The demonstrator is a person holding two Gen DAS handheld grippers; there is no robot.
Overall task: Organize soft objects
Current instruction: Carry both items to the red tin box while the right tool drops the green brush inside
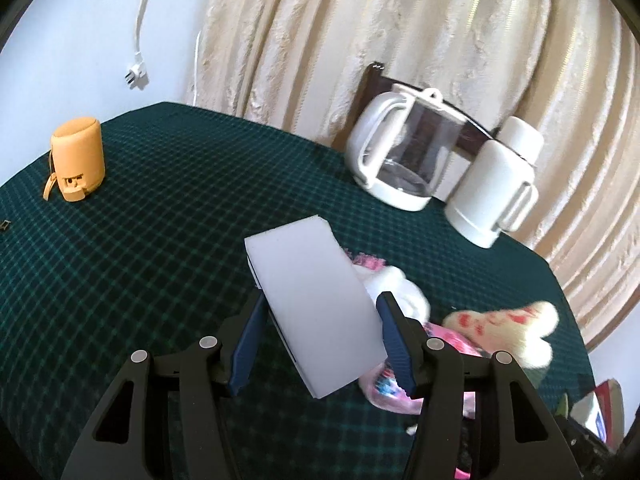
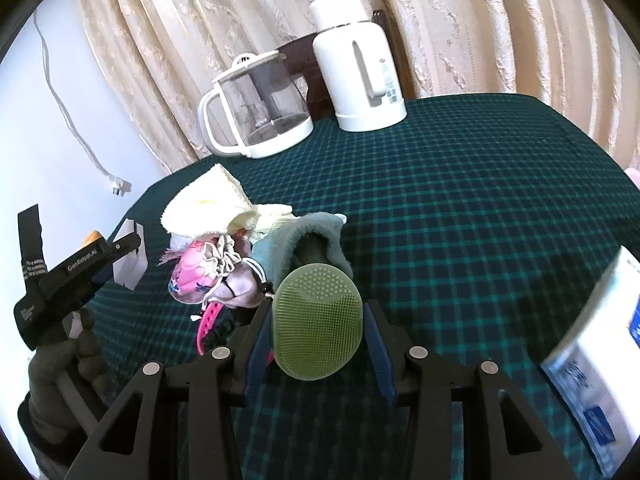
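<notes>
A white foam block (image 1: 316, 312) is clamped in the left gripper (image 1: 320, 344), and a green silicone scrubber (image 2: 318, 322) in the right gripper (image 2: 318, 344), both above the checked tablecloth (image 2: 480, 208). Slippage could be caused by soft, compressible sides. The far glass jug (image 2: 260, 116) and white kettle (image 2: 360, 76) could be struck; the cloth pile (image 2: 224, 240) crowds the left.

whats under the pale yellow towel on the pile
The pale yellow towel lies on top of a pink floral pouch and beside a teal cloth. Whatever else lies beneath the towel is covered and cannot be seen.
</notes>
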